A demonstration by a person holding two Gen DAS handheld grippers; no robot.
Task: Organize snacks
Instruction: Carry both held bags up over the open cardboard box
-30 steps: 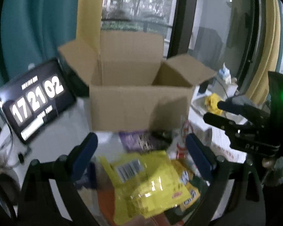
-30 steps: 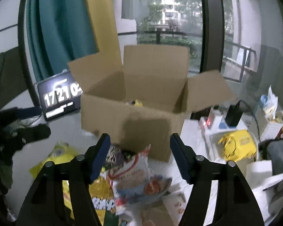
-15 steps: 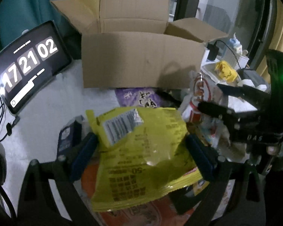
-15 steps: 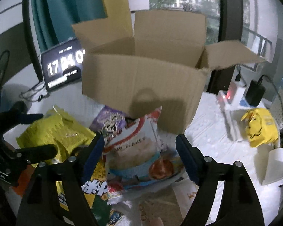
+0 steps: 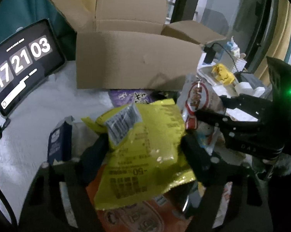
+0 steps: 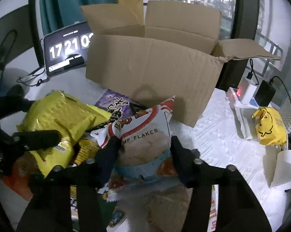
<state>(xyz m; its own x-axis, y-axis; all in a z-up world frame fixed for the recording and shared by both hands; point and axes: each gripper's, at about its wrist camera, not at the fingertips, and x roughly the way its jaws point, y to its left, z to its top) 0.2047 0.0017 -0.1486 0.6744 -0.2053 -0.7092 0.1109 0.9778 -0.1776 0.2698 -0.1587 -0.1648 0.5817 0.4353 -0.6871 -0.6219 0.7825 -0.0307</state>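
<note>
Tablet clock [image 5: 19, 65] at my 10 o'clock, reading 17:21:03. My left gripper [image 5: 143, 145] clamped on yellow snack bag [image 5: 145, 150], fingers pinching both sides. Open cardboard box [image 5: 133, 61] at 12, behind pile. My right gripper [image 6: 143, 145] closed on white shrimp flakes bag [image 6: 145, 135], at left view's 3 o'clock.

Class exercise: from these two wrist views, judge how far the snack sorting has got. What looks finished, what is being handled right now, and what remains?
Done: little can be confirmed; the cardboard box stands open, its contents hidden from both views. In hand: the left gripper is closed on the yellow bag, and the right gripper on the shrimp flakes bag. Left: the purple packet, the orange packet and other snacks remain on the table.
</note>
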